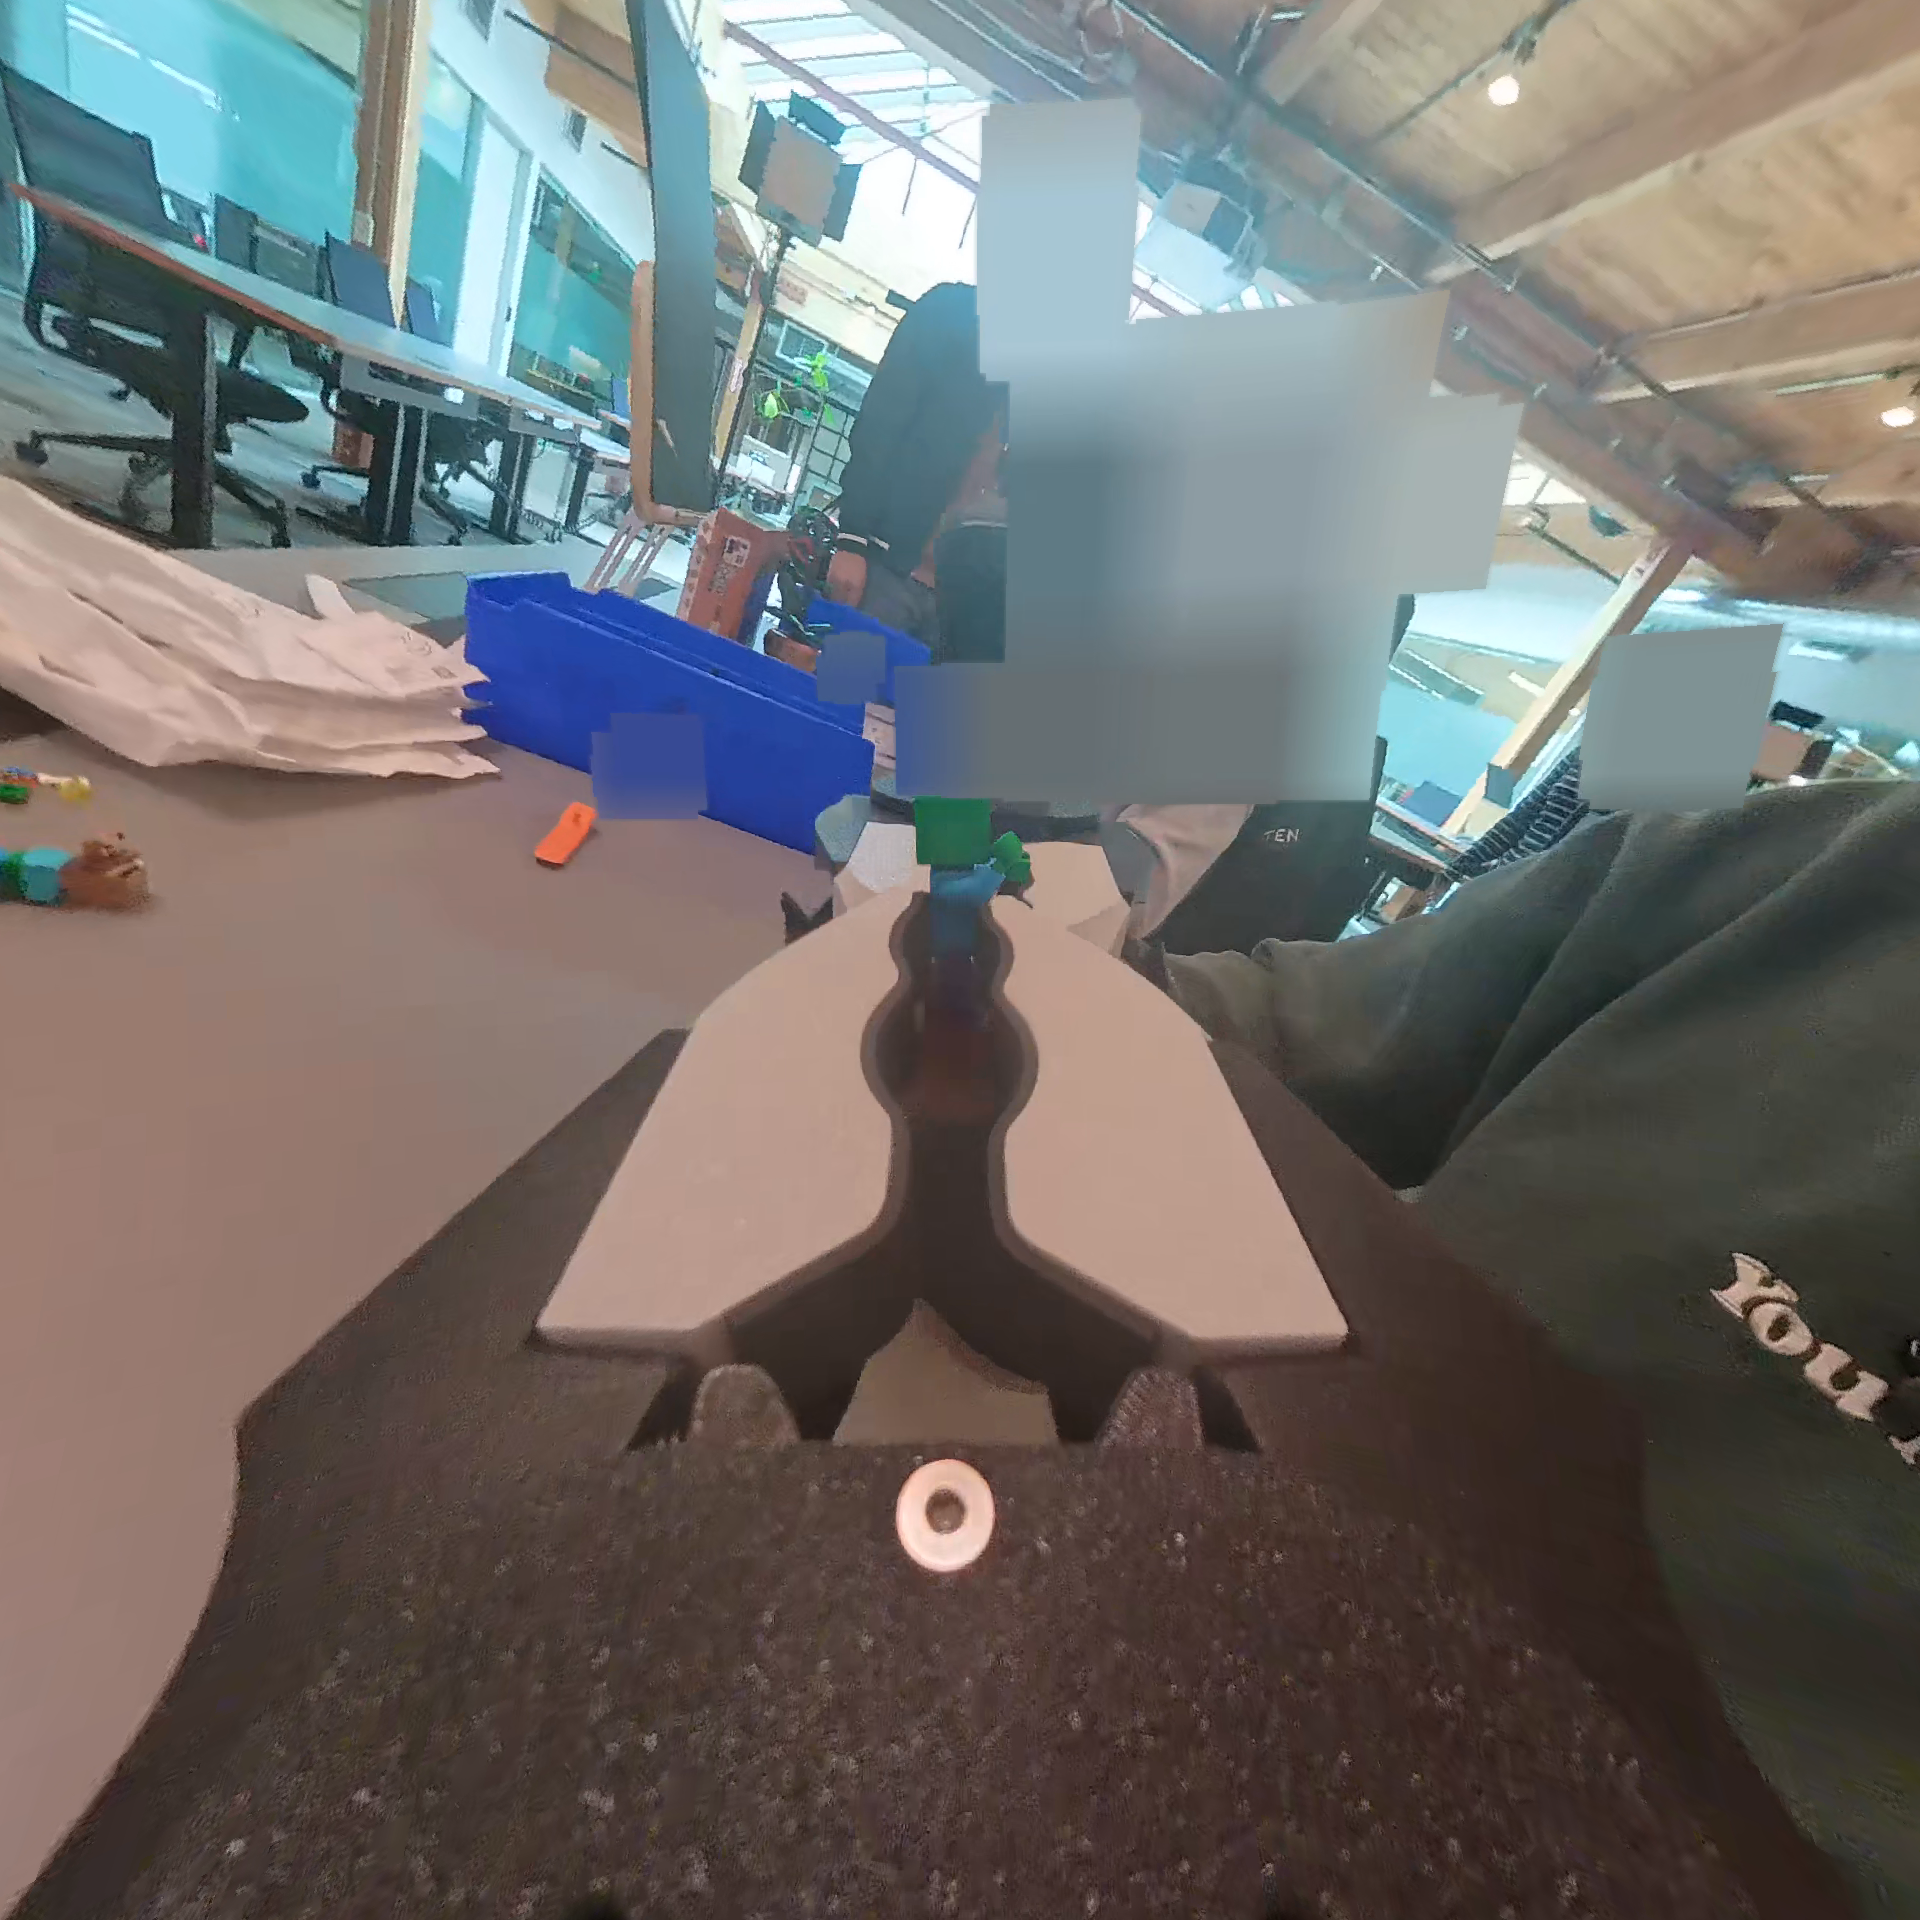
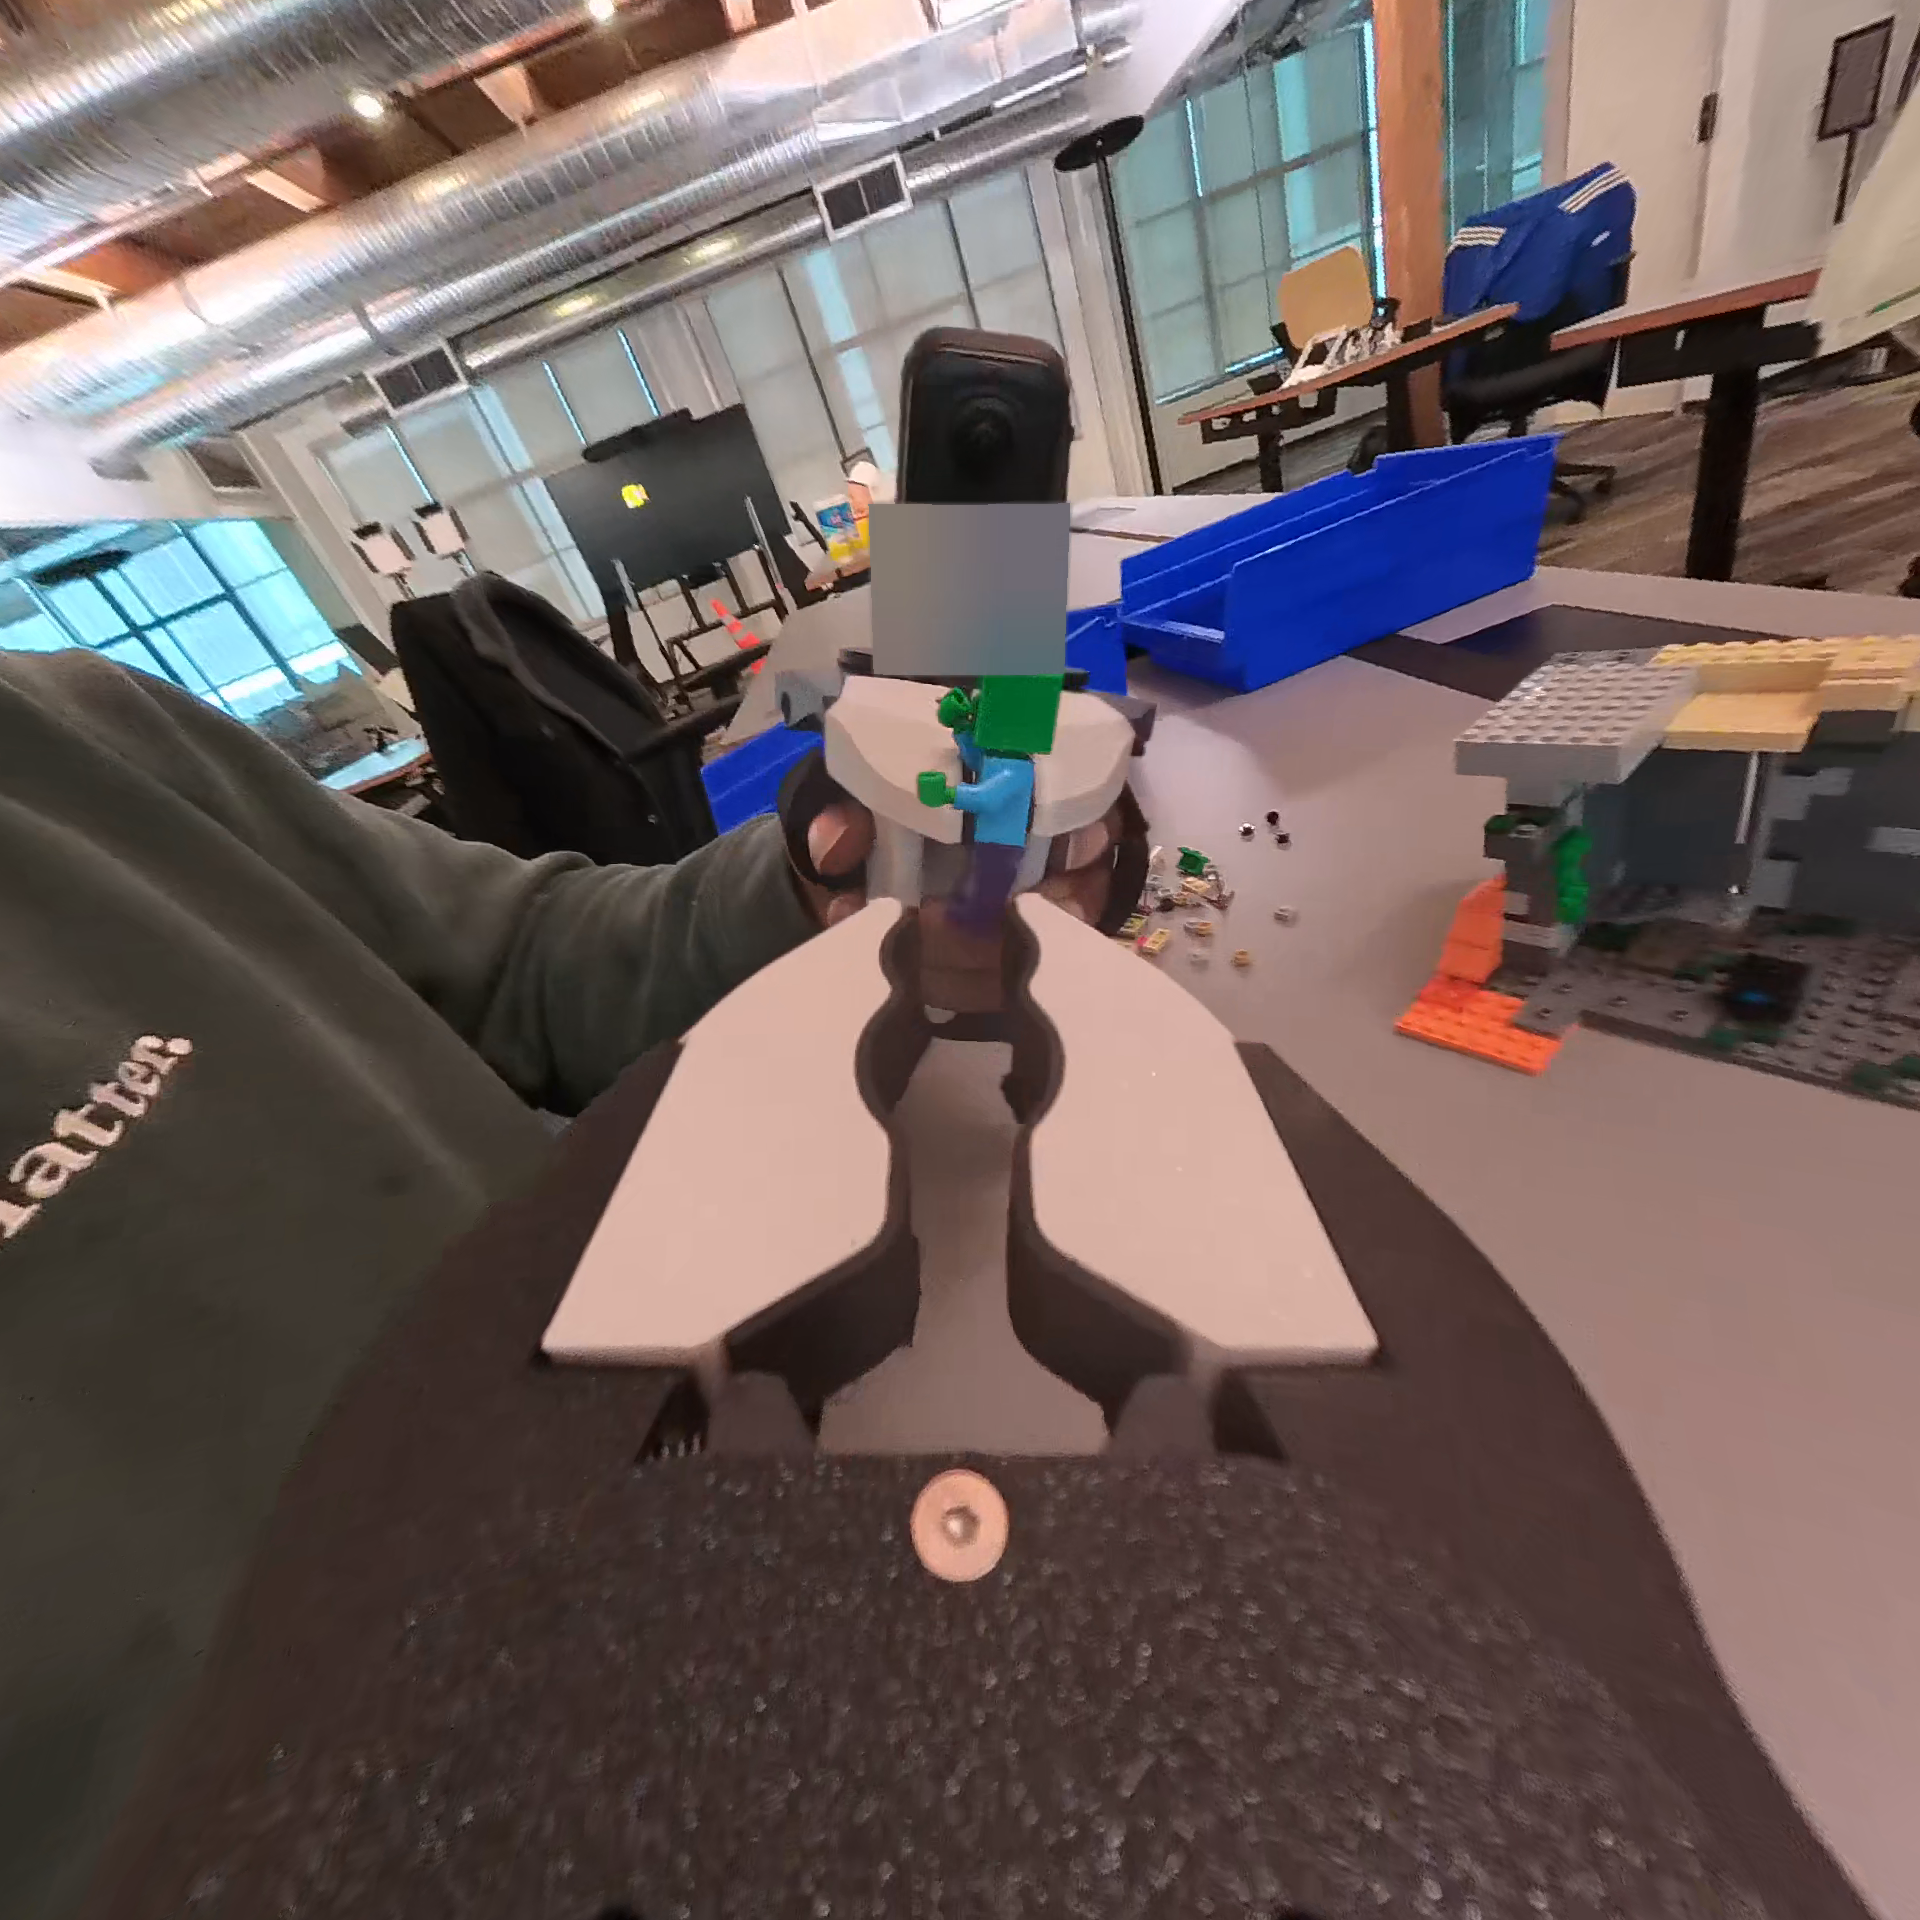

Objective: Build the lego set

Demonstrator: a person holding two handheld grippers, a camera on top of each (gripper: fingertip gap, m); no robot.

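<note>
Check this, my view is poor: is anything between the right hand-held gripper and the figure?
Nothing visible. The figure already stands between the right hand-held gripper's fingertips, with the left hand-held gripper just behind it.

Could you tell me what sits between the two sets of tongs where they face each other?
A brick figure with green head, blue torso and purple legs; both wrist views show it, with a brown piece at its feet.

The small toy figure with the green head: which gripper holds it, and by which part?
The left gripper pinches the toy figure at its legs. The right gripper closes on the brown piece under its feet.
</note>
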